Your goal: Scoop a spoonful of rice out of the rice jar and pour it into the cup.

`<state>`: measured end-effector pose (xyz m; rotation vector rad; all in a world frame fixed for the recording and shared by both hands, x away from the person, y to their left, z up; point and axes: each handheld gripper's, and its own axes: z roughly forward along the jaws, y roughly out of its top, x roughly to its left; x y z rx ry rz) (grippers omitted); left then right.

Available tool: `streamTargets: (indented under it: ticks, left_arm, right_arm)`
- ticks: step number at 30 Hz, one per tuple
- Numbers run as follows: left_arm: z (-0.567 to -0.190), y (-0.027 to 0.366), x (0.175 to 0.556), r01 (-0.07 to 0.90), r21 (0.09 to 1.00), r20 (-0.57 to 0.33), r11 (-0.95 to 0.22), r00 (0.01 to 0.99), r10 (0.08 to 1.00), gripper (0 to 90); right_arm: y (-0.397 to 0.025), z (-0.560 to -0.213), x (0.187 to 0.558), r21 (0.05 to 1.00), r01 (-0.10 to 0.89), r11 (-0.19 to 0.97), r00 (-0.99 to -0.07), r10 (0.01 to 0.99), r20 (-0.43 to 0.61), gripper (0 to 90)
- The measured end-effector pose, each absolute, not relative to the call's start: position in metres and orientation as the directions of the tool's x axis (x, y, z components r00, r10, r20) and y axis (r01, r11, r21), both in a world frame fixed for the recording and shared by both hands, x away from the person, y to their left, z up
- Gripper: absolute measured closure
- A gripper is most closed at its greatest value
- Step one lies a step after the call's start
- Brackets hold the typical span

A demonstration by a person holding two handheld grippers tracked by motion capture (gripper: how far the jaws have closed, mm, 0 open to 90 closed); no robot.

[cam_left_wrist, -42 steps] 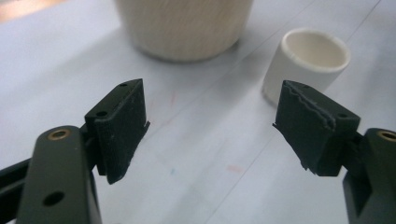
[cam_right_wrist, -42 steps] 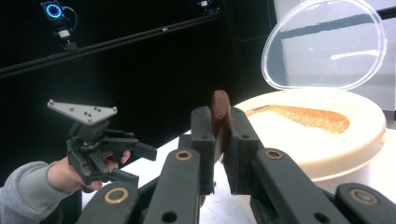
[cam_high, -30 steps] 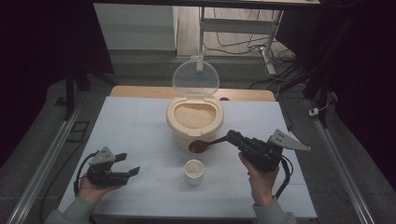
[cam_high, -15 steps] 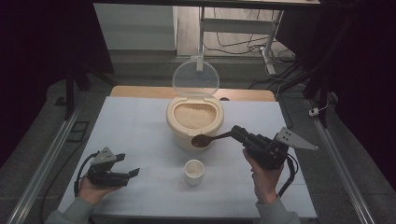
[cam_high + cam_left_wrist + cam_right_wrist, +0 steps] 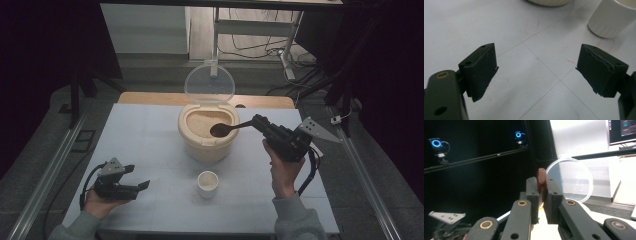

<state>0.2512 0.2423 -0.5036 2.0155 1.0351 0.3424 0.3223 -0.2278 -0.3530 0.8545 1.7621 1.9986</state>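
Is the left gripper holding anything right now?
No, the left gripper has its fingers wide apart over the bare table, with nothing between them.

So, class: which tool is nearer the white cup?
Left. The left tool lies on the table just left of the cup, jaws open towards it. The right tool is raised beyond it, holding a spoon over the rice tub.
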Motion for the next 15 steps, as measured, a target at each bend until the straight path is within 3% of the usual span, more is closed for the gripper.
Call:
streamTargets:
  ticks: [15]
  left_arm:
    - [-0.505, 0.240, 0.251, 0.545, 0.768, -0.114, -0.337, 0.633, 0.766, 16.6]
  right_arm:
    - [-0.210, -0.356, 0.359, 0.986, 0.140, -0.089, -0.673, 0.722, 0.161, 82.7]
